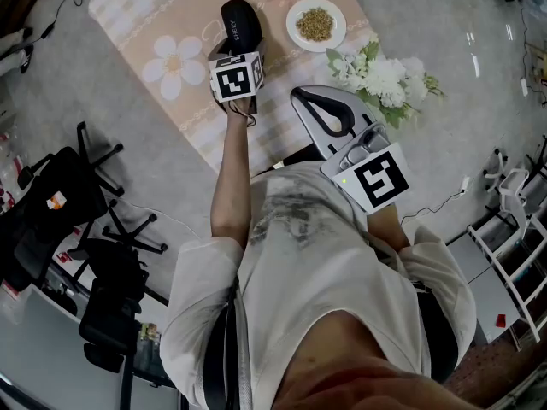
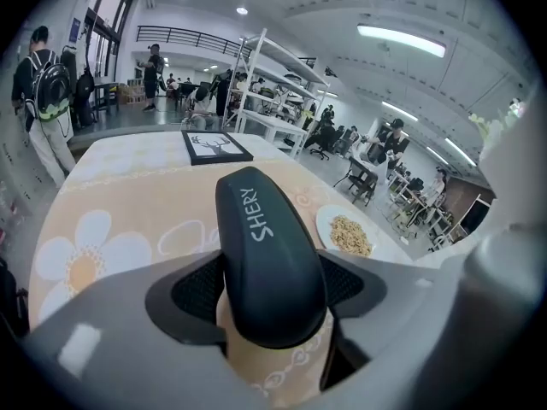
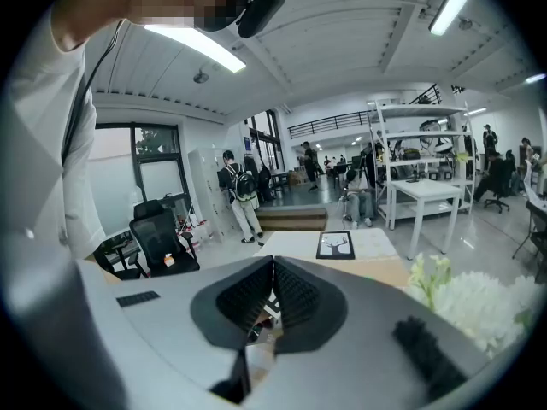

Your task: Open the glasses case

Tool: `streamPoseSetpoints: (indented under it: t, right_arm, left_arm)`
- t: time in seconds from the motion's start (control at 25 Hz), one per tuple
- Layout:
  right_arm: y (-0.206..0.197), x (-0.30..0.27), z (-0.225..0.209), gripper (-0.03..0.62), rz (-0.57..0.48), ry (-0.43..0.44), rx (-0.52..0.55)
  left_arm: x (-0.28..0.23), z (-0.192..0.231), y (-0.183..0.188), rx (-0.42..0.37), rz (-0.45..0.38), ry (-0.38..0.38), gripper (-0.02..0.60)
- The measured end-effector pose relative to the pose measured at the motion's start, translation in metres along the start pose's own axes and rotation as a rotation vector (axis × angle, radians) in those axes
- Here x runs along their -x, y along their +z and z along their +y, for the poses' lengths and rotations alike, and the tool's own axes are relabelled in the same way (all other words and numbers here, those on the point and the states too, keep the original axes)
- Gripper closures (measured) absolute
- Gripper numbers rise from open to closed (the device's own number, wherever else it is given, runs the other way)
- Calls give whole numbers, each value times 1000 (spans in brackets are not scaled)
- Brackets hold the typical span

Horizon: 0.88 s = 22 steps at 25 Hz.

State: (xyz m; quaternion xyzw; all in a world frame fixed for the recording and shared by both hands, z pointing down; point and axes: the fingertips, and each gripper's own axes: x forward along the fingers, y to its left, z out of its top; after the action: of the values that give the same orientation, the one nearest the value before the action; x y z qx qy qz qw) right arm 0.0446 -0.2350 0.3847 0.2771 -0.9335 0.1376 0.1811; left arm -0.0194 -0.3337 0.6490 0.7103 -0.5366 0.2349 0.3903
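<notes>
A dark glasses case [image 1: 241, 22] marked SHERY lies closed on the peach flowered tablecloth [image 1: 162, 24]. My left gripper [image 1: 242, 48] reaches over the table and straddles the near end of the case. In the left gripper view the glasses case [image 2: 269, 254] fills the gap of the left gripper [image 2: 272, 295], and both ribbed pads [image 2: 198, 289] sit against its sides. My right gripper [image 1: 301, 95] hangs near my chest at the table's edge. In the right gripper view the right gripper [image 3: 273, 272] has its pads closed together with nothing between them.
A white plate of grains [image 1: 315, 24] stands right of the case. A bunch of white flowers [image 1: 385, 79] sits at the table's right corner, close to the right gripper. A framed picture [image 2: 214, 146] lies at the far end. Black office chairs [image 1: 94, 229] stand left of me.
</notes>
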Motion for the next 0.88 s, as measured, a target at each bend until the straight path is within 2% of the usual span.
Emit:
streamPoseSetpoints:
  t: [0.44,0.88]
  right_arm:
    - [6,7,24,577,-28,10,11]
    - [17,17,41,577,-67,-61,-9]
  left_arm:
    - [71,-22,23,-50,-122,-58,241]
    - [168,-53,41,-165,-260,-148,241]
